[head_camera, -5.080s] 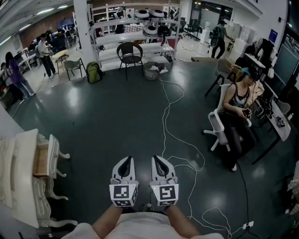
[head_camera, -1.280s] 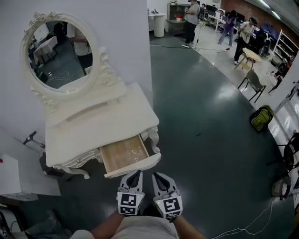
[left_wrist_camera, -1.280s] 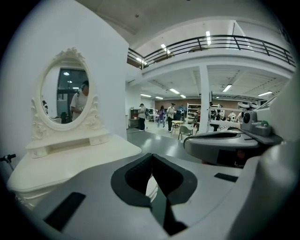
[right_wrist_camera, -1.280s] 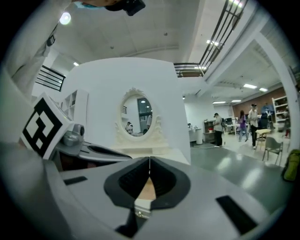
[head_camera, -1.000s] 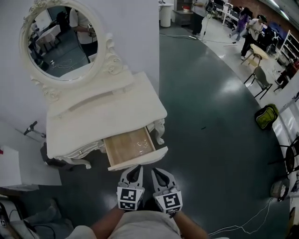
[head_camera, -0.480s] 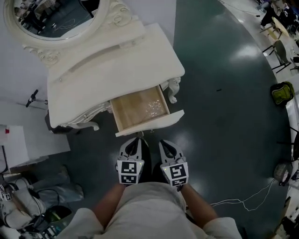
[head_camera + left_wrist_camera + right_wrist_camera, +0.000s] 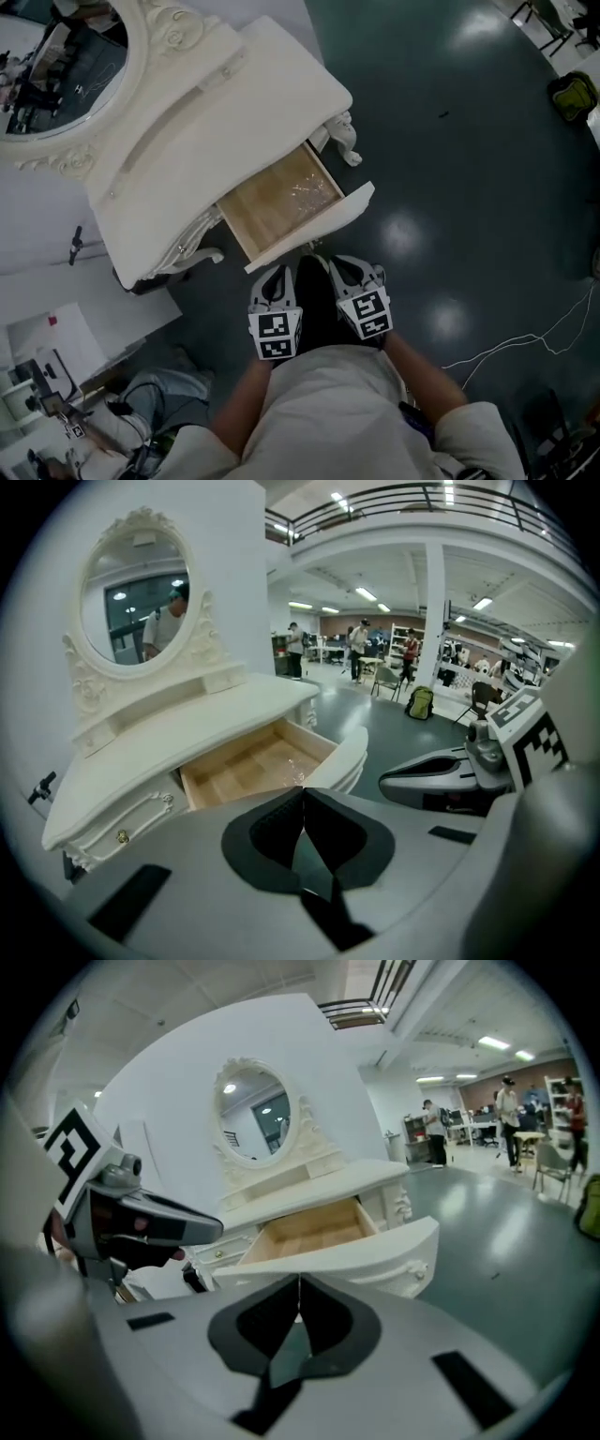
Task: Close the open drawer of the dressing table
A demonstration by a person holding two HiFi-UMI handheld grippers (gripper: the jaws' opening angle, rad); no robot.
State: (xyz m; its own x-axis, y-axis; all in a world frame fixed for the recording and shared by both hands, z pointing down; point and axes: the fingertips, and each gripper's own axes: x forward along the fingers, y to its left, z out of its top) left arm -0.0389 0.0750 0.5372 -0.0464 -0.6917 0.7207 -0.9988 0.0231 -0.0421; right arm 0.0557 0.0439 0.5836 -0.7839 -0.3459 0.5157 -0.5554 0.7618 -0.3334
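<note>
The only print close by is on the two marker cubes. The left gripper's cube [image 7: 275, 336] and the right gripper's cube [image 7: 371, 314] each show a black and white square pattern, not letters. A white box [image 7: 75, 337] beside the table has a tiny red mark on it, too small to read.

The dressing table [image 7: 216, 122] is white, with curly legs and an oval mirror [image 7: 52, 70] at the back. Its drawer [image 7: 281, 208] is pulled far out on the side near the person. The inside of the drawer is pale wood. Something shiny and see-through [image 7: 314, 194] lies on the drawer's floor; it may be a crinkled bit of clear plastic. The drawer's front is white and curved, with a little knob [image 7: 417, 1272].

The left gripper [image 7: 279, 274] and the right gripper [image 7: 336, 262] are side by side, just in front of the drawer's front. Both point at it. The left gripper's jaws are pressed together with nothing between them. The right gripper's jaws are pressed together too, and hold nothing.

The floor [image 7: 450, 141] is dark green and shiny. A white cable [image 7: 525, 342] lies on it at the right, and a green backpack [image 7: 574, 94] sits far off.
</note>
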